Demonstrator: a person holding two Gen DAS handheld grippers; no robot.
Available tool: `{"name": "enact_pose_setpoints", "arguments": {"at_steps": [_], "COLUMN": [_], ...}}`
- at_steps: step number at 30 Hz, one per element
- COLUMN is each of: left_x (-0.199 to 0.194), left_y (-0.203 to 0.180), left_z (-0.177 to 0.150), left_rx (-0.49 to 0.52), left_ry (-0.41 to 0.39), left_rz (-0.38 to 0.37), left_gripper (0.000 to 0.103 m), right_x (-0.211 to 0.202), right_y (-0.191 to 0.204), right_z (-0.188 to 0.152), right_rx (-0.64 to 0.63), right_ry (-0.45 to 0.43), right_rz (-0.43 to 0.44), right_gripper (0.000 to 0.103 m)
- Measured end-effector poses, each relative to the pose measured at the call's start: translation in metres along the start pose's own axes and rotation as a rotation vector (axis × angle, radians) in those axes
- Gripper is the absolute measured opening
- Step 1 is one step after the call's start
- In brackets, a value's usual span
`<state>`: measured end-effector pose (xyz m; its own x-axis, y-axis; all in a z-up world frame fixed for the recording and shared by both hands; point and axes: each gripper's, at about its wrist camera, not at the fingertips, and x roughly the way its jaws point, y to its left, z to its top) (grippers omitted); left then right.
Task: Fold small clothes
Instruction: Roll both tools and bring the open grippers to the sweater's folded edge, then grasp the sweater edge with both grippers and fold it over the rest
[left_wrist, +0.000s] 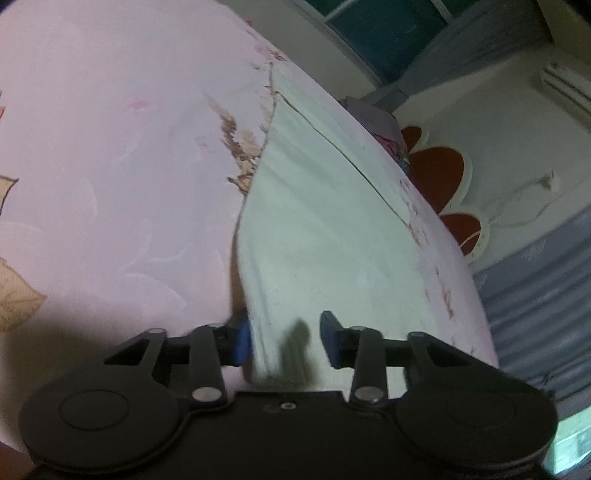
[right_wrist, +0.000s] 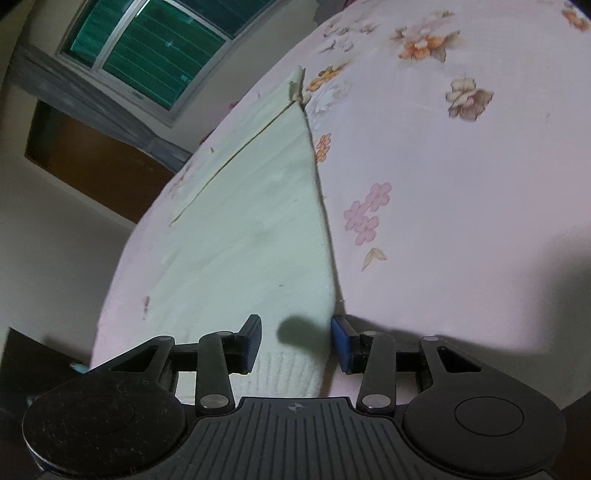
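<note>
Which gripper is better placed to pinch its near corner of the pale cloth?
Probably the right gripper: the cloth's corner lies squarely between its open fingers. The left gripper sits off-centre, one finger at the cloth's edge.

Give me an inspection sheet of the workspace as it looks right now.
Surface: bed with pink floral sheet.
Job's things: one pale green cloth lying flat on the sheet, its near corners between the tools' fingers.
Clutter: crumpled clothes past the bed's far edge.
Grippers: left tool and right tool each straddle a near corner of the cloth; pads not yet pressing.
Cables: white cord hanging on the wall.
Surroundings: window, grey curtain, red flower decoration, brown cabinet.
</note>
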<state>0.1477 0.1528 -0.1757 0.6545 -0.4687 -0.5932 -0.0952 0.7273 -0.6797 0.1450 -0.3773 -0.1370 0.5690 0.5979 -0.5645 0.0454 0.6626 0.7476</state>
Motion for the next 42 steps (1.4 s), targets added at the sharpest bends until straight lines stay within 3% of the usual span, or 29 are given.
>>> {"name": "enact_pose_setpoints", "arguments": {"at_steps": [2,3,5,7,8,9,11,12,14,18,20,21,22,24,31,32,33,34,37,38,40,42], "left_x": [0.004,0.006,0.008,-0.005,-0.014,-0.017,-0.007,0.002,0.006,0.007,0.007,0.006,0.006,0.006,0.001,0.001,0.001,0.001,-0.018,-0.021,-0.012,-0.003], "left_y": [0.002,0.001,-0.002,-0.006,-0.007,-0.010,-0.006,0.001,0.007,0.004,0.005,0.008,0.009,0.006,0.008,0.009,0.010,0.010,0.002,0.000,0.002,0.009], "left_z": [0.004,0.005,0.006,0.006,0.004,0.004,0.002,0.001,0.000,-0.001,0.000,0.002,0.005,0.005,0.002,0.002,0.001,0.001,0.001,0.001,0.001,-0.002], "left_rx": [-0.008,-0.005,0.018,0.019,0.022,0.037,0.045,0.025,-0.028,-0.010,-0.012,-0.021,-0.027,-0.018,-0.015,-0.019,-0.017,-0.011,-0.005,0.014,0.032,-0.011], "left_ry": [0.003,0.004,0.002,-0.075,-0.115,-0.129,-0.084,-0.047,-0.057,-0.053,-0.050,-0.049,-0.049,-0.050,-0.047,-0.048,-0.045,-0.038,-0.130,-0.145,-0.095,-0.068], "left_rz": [0.012,0.021,0.059,0.013,-0.019,-0.001,0.063,0.090,0.064,0.067,0.060,0.056,0.049,0.041,0.041,0.040,0.043,0.051,-0.037,-0.010,0.073,0.089], "left_gripper": [0.020,0.016,0.004,0.004,0.004,0.004,0.004,0.004,0.004,0.006,0.007,0.008,0.014,0.021,0.020,0.014,0.004,0.003,0.003,0.003,0.003,0.003], "right_x": [0.004,0.008,0.012,0.011,0.006,-0.003,-0.018,-0.018,-0.005,-0.005,-0.009,-0.008,-0.007,0.002,0.012,0.011,0.011,0.012,0.008,0.001,-0.010,-0.002], "right_y": [0.001,0.002,0.003,0.003,0.005,0.008,0.012,0.014,0.008,-0.004,-0.010,-0.013,-0.017,-0.024,-0.021,-0.021,-0.020,-0.020,-0.010,-0.007,-0.003,-0.004], "right_z": [0.004,0.005,0.007,0.007,0.007,0.008,0.008,0.008,0.007,0.003,0.007,0.011,0.015,0.024,0.022,0.019,0.015,0.013,0.008,0.010,0.014,0.015], "right_rx": [0.004,0.000,-0.007,-0.011,-0.023,-0.030,-0.056,-0.088,-0.106,-0.055,-0.025,-0.012,0.005,0.046,0.015,0.012,0.010,0.008,-0.030,-0.027,-0.045,-0.091], "right_ry": [0.007,0.016,0.024,0.018,-0.005,-0.035,-0.080,-0.078,-0.020,-0.032,-0.081,-0.096,-0.112,-0.104,0.013,0.028,0.047,0.063,0.031,-0.002,-0.050,-0.005], "right_rz": [0.015,0.015,0.009,0.010,0.008,0.029,0.056,0.032,-0.033,-0.029,-0.026,-0.029,-0.024,0.006,0.101,0.110,0.112,0.118,0.141,0.161,0.163,0.089], "right_gripper": [0.032,0.020,0.015,0.001,0.001,0.001,0.001,0.001,0.001,0.002,0.015,0.034,0.040,0.040,0.037,0.032,0.017,0.004,0.002,0.002,0.002,0.002]}}
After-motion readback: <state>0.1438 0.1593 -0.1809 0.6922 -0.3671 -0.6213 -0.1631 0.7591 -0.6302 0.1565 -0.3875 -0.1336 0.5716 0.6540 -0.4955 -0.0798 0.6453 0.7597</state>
